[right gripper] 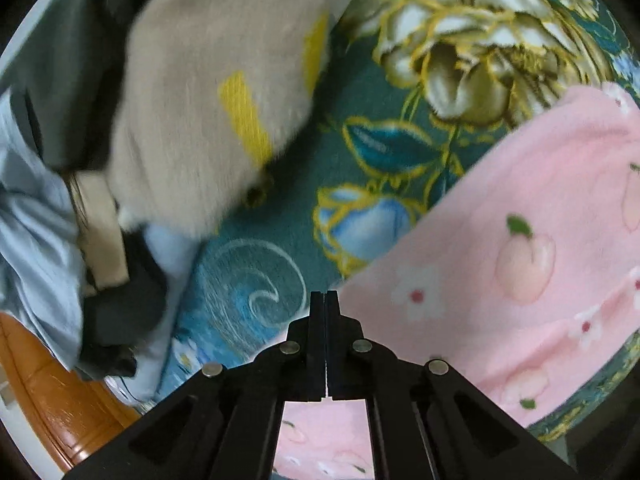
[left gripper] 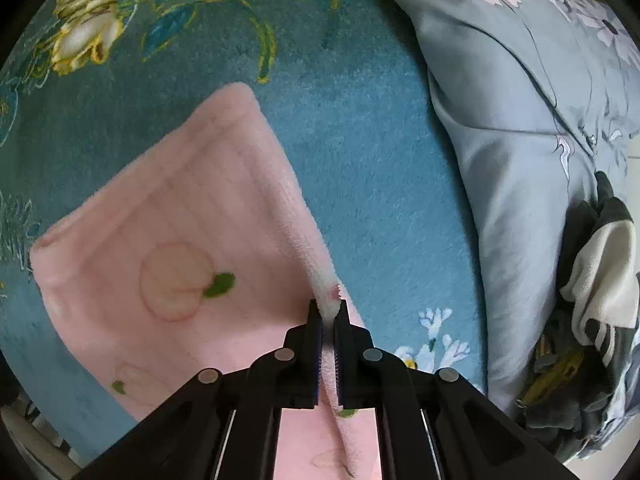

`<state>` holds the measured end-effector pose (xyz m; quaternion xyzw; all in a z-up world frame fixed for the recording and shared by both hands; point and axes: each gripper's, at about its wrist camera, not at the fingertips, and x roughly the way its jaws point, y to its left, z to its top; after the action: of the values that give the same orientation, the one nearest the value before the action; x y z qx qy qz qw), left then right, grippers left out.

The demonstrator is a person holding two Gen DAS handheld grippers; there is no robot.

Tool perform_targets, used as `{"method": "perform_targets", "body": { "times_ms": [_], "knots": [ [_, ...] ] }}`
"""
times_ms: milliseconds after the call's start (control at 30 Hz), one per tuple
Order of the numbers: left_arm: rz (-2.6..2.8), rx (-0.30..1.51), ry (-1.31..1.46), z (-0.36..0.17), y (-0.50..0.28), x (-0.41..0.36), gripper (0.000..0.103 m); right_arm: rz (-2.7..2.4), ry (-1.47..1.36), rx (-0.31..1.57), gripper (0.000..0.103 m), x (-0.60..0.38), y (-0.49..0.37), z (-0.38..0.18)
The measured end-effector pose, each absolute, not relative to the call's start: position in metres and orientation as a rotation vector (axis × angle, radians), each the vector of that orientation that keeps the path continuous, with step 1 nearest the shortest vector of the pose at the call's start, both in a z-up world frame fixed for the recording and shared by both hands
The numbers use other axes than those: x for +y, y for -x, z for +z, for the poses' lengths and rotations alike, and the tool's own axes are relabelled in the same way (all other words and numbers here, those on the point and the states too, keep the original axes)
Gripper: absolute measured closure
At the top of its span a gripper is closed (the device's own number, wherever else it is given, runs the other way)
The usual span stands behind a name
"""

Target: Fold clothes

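A pink fleece garment point(left gripper: 168, 220) printed with peaches lies on a teal flowered blanket point(left gripper: 360, 160). My left gripper point(left gripper: 328, 312) points down and is shut on a raised ridge of its right edge, with pale fabric pinched between the pads. In the right wrist view the same pink garment point(right gripper: 500, 248) spreads to the right. My right gripper point(right gripper: 325, 296) is shut tight right at its lower left edge. The edge runs straight into the fingertips, and hardly any cloth shows between them.
A grey-blue flowered quilt point(left gripper: 520, 140) is bunched at the right, with dark and white clothes point(left gripper: 600, 288) heaped beside it. In the right wrist view a beige and yellow fuzzy garment point(right gripper: 208, 100), dark clothes point(right gripper: 120, 312) and light blue cloth point(right gripper: 32, 220) lie left, above a wooden edge point(right gripper: 48, 392).
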<state>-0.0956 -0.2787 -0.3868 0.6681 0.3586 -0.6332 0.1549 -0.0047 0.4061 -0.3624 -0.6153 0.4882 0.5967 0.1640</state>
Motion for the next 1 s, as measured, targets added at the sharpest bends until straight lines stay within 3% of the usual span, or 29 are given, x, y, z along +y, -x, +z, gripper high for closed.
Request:
{"method": "perform_targets", "body": {
  "times_ms": [33,100,133,167,500,533,600,633,667,833,1000],
  "knots": [
    [-1.820,1.020,-1.914,-0.386,0.095,-0.278,0.098,1.680,1.756,1.400,0.101,0.405,0.002,-0.364],
    [-1.831,1.006,-1.914,-0.385,0.093,-0.276,0.098,1.626,1.765,1.417,0.080,0.401,-0.003,-0.368],
    [-1.833,1.004,-1.912,-0.385,0.092,-0.276,0.098,1.611,1.764,1.414,0.059,0.401,-0.001,-0.369],
    [-1.834,1.003,-1.910,-0.384,0.090,-0.276,0.098,1.598,1.764,1.408,0.052,0.407,0.014,-0.370],
    [-1.886,1.020,-1.867,-0.367,0.072,-0.274,0.098,1.369,1.810,1.272,0.052,0.378,0.038,-0.394],
    [-1.882,1.030,-1.866,-0.368,0.070,-0.275,0.098,1.360,1.820,1.259,0.054,0.378,0.037,-0.396],
    [-1.875,1.048,-1.864,-0.368,0.065,-0.276,0.098,1.342,1.841,1.233,0.072,0.378,0.036,-0.399],
    [-1.872,1.056,-1.863,-0.367,0.063,-0.277,0.098,1.348,1.846,1.236,0.089,0.379,0.034,-0.400],
    [-1.869,1.064,-1.862,-0.367,0.061,-0.278,0.098,1.354,1.851,1.240,0.096,0.380,0.032,-0.402],
    [-1.896,1.118,-1.825,-0.354,0.053,-0.282,0.098,1.453,1.759,1.454,0.100,0.395,0.011,-0.390],
    [-1.922,1.045,-1.857,-0.357,0.066,-0.271,0.098,1.592,1.697,1.484,0.100,0.411,0.019,-0.363]
  ]
}}
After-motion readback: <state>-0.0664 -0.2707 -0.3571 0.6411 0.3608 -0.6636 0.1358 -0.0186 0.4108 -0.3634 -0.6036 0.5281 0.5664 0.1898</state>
